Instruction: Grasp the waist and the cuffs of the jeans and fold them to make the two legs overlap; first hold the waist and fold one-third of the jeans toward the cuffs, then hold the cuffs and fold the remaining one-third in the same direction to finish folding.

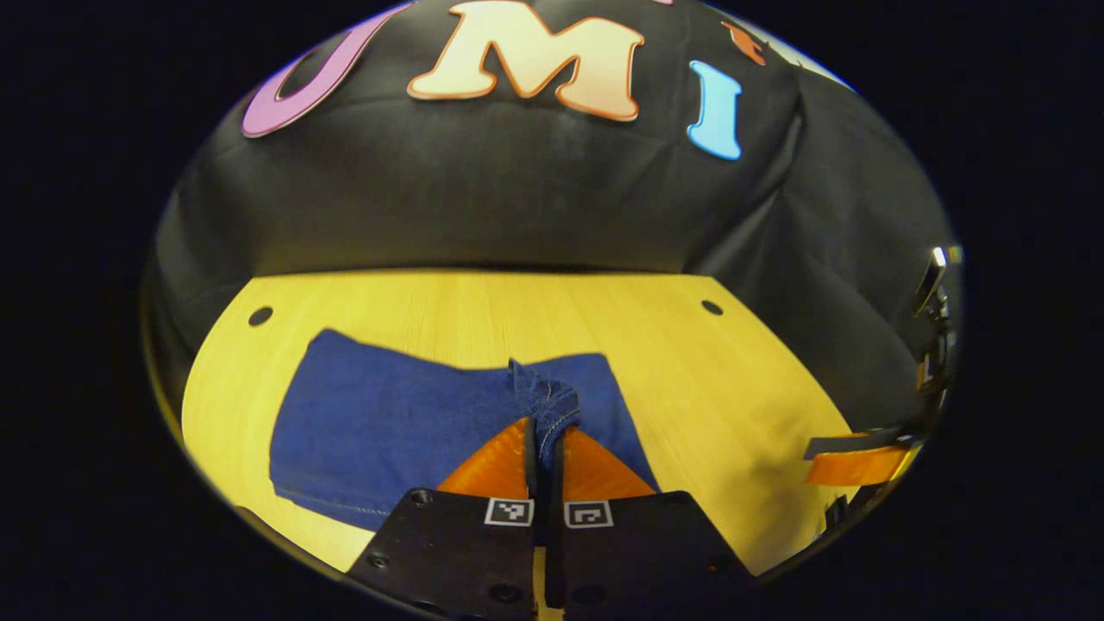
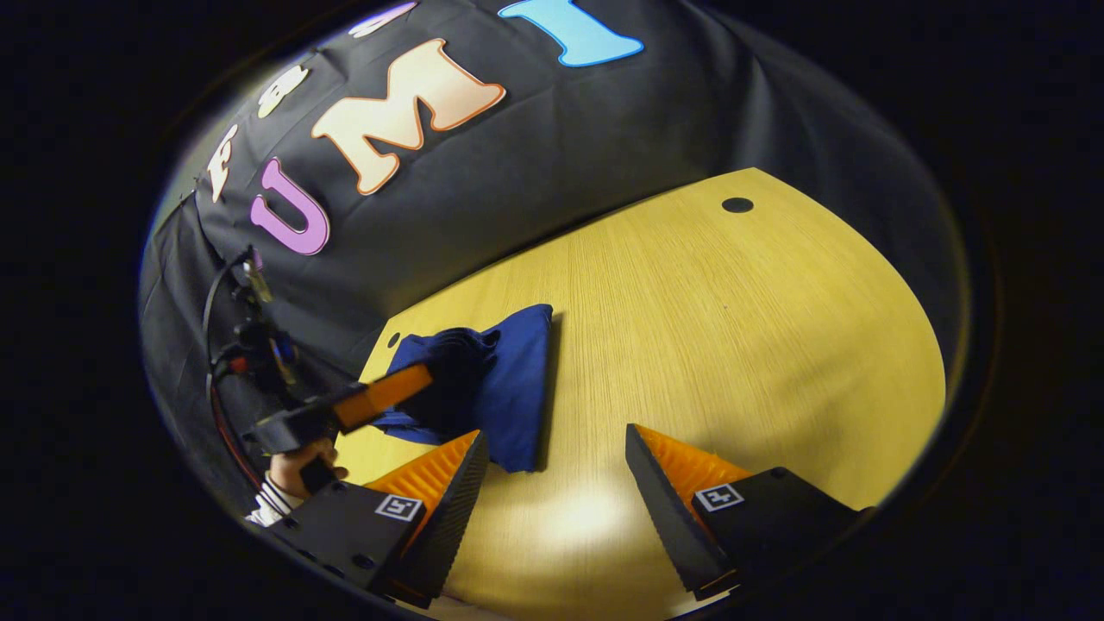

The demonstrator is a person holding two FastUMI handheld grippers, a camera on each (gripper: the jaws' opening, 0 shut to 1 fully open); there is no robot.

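The blue jeans (image 1: 388, 423) lie folded into a compact block on the wooden table (image 1: 690, 362). My left gripper (image 1: 545, 438) is shut on a bunched fold of denim at the block's near right part, lifting a small ridge of cloth with stitching. In the right gripper view the jeans (image 2: 517, 388) lie left of centre, and the left gripper (image 2: 414, 384) reaches onto them, held by a hand (image 2: 293, 466). My right gripper (image 2: 556, 466) stands open above bare table just right of the jeans' near corner, holding nothing. It also appears far right in the left gripper view (image 1: 854, 461).
The table has small round holes near its back corners (image 1: 712, 307) (image 1: 260, 316) (image 2: 737, 205). Black cloth walls close in the back and sides. Bare wood (image 2: 733, 345) stretches to the right of the jeans. Cables (image 2: 220, 345) hang behind the left gripper.
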